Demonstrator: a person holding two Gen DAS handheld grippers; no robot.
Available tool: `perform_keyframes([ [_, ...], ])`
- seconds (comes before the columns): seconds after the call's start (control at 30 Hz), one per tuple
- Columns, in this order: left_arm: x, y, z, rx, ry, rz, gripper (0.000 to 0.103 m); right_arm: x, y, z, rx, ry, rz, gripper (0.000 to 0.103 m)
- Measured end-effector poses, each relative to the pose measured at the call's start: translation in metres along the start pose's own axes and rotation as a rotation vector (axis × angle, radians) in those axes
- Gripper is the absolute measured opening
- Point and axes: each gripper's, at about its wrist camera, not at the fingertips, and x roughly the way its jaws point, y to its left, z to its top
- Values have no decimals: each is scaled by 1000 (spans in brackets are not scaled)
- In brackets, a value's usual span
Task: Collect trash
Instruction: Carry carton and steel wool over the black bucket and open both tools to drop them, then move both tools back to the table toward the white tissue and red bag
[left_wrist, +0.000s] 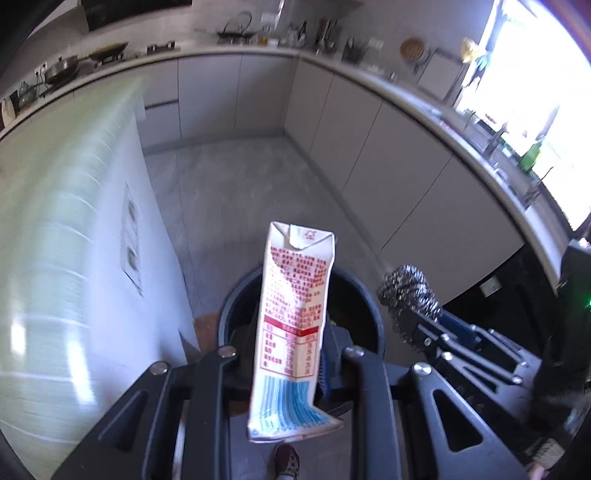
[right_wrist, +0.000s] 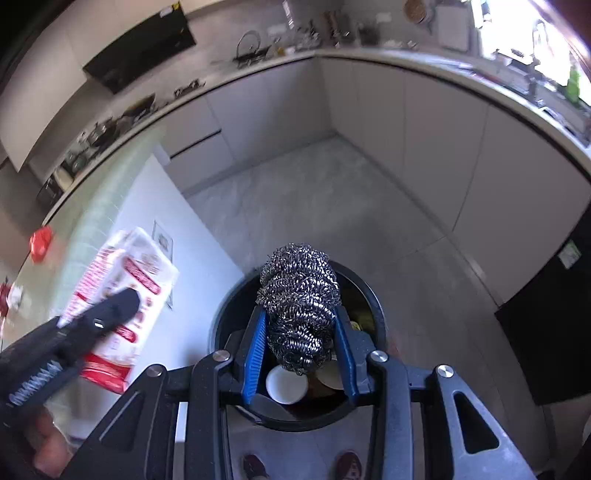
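A flattened white milk carton (left_wrist: 291, 325) with red print and blue stripes stands upright in my left gripper (left_wrist: 295, 369), which is shut on its lower part. It hangs over a round dark trash bin (left_wrist: 373, 306) on the floor. My right gripper (right_wrist: 301, 332) is shut on a steel wool ball (right_wrist: 299, 306), with its blue pads (right_wrist: 255, 350) pressing both sides, directly above the bin (right_wrist: 376, 306). Inside the bin lie a white round cup (right_wrist: 286, 384) and other scraps. In the right wrist view the carton (right_wrist: 136, 266) and left gripper (right_wrist: 122, 306) are blurred at left. The steel wool (left_wrist: 406, 291) shows at right in the left wrist view.
A white-sided island (left_wrist: 110, 258) with a green top rises just left of the bin; a red object (right_wrist: 40, 240) sits on it. Grey cabinets line the far walls around open floor (right_wrist: 314, 206). A black appliance (right_wrist: 554, 332) stands right. Shoes (right_wrist: 255, 465) are below.
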Motion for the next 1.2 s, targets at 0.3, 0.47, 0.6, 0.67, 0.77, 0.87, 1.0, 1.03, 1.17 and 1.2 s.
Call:
perform_keyframes([
  [0.3, 50, -19, -5, -41, 31, 136, 66, 48, -32, 5, -80, 36, 69, 62],
  [0.47, 18, -21, 5, -104, -34, 169, 66, 32, -44, 14, -64, -15, 61, 64],
  [0.6, -23, -22, 18, -110, -81, 184, 66, 0, -33, 27, -79, -72, 56, 64],
  [0.67, -50, -18, 23, -129, -110, 187, 66, -16, -21, 33, -100, -100, 60, 64],
  [0.77, -90, -2, 28, -152, -153, 190, 66, -43, 8, 40, -133, -137, 81, 64],
  [0.87, -127, 26, 27, -160, -197, 209, 67, -63, 43, 44, -154, -166, 116, 65],
  [1.0, -163, 76, 20, -183, -233, 257, 69, -80, 105, 40, -196, -190, 160, 68],
  [1.03, -172, 93, 16, -192, -236, 272, 69, -83, 127, 37, -208, -190, 175, 69],
  [1.17, -204, 169, 0, -245, -233, 307, 69, -90, 206, 24, -247, -181, 226, 73],
  [1.2, -208, 181, -4, -250, -234, 313, 69, -92, 225, 21, -259, -181, 230, 73],
])
